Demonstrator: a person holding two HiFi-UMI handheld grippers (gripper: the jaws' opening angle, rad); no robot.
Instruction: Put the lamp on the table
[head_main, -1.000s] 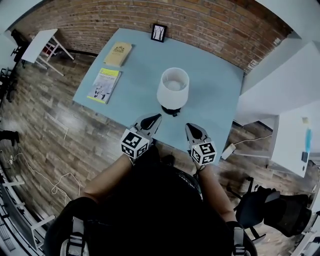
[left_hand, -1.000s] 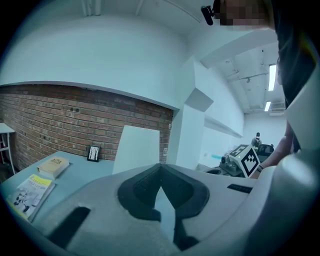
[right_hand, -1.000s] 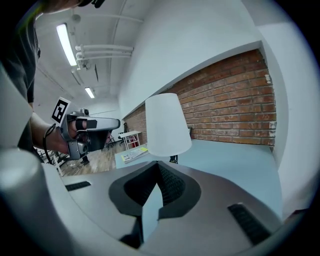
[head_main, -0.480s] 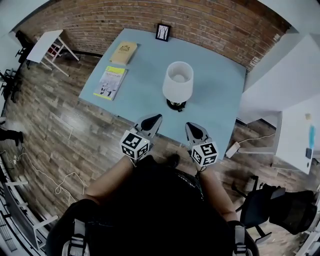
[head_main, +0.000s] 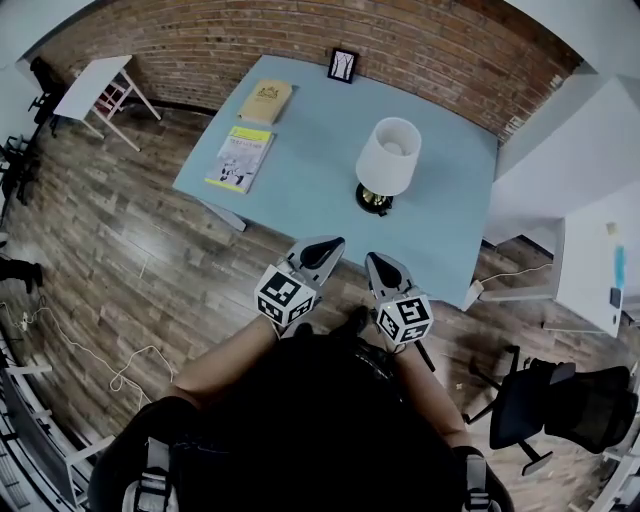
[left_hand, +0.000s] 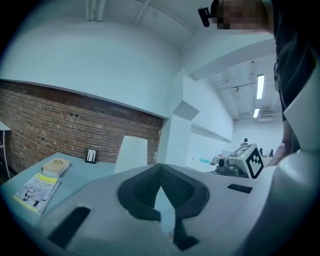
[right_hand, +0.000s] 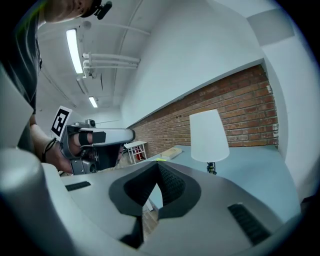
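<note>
Where lamp (head_main: 388, 160) stands: table (head_main: 310, 150), ahead of left gripper (head_main: 333, 245), right gripper (head_main: 373, 260)
jaws: both pairs pressed together, empty
room: brick wall (head_main: 300, 40), wood floor (head_main: 130, 230)

Table (head_main: 310, 195) — lamp (head_main: 388, 160), book (head_main: 265, 101), magazine (head_main: 240, 160), frame (head_main: 343, 66).

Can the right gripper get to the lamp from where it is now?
Probably yes. Only bare table lies between the right gripper and the lamp. It is shut and apart from the lamp, so it would need reaching forward and opening.
</note>
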